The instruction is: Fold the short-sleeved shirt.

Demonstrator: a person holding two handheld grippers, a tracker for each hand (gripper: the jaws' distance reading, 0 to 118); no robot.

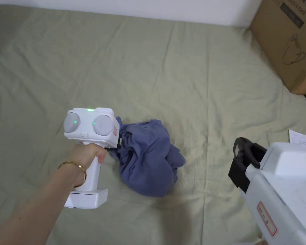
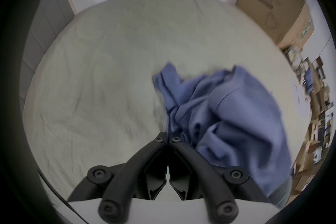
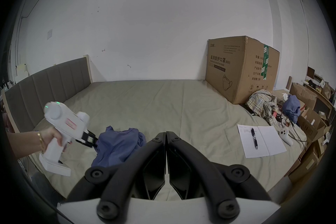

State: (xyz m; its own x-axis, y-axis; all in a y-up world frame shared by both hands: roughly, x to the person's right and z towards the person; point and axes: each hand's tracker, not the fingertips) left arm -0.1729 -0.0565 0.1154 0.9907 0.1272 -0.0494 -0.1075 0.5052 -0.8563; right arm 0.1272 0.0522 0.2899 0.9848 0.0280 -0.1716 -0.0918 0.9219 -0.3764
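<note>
A: Short-sleeved shirt [image 1: 149,156]: blue fabric, crumpled into a loose heap on the olive-green bed sheet [image 1: 187,79], toward the near-left part of the bed. Its shape is bunched; no sleeve or collar can be made out clearly.

B: And the left gripper [image 2: 167,137]?

A: In the left gripper view its two black jaws stand pressed together at the tips, with a thin edge of the blue cloth running down between them. The jaws are clamped on the shirt at its left edge. In the head view the white body of this gripper sits just left of the heap, held by the person's left hand [image 1: 90,156], a gold bangle [image 1: 73,169] on the wrist.

B: The right gripper [image 3: 166,134]?

A: Jaws drawn together, nothing between them. It hangs above the sheet, well apart from the shirt, to the right; in the head view it is at the lower right corner.

B: Surroundings?

A: A large cardboard box [image 3: 241,68] stands on the far right part of the bed against the white wall [image 3: 145,18]. Near the right edge lies an open notebook [image 3: 261,140] with a pen [image 3: 254,138] on its left page, a white controller [image 3: 286,135] just beside it. Beyond these, a heap of plaid cloth [image 3: 263,104] and another blue garment [image 3: 291,106]. A padded grey headboard [image 3: 49,86] closes the left side.
</note>
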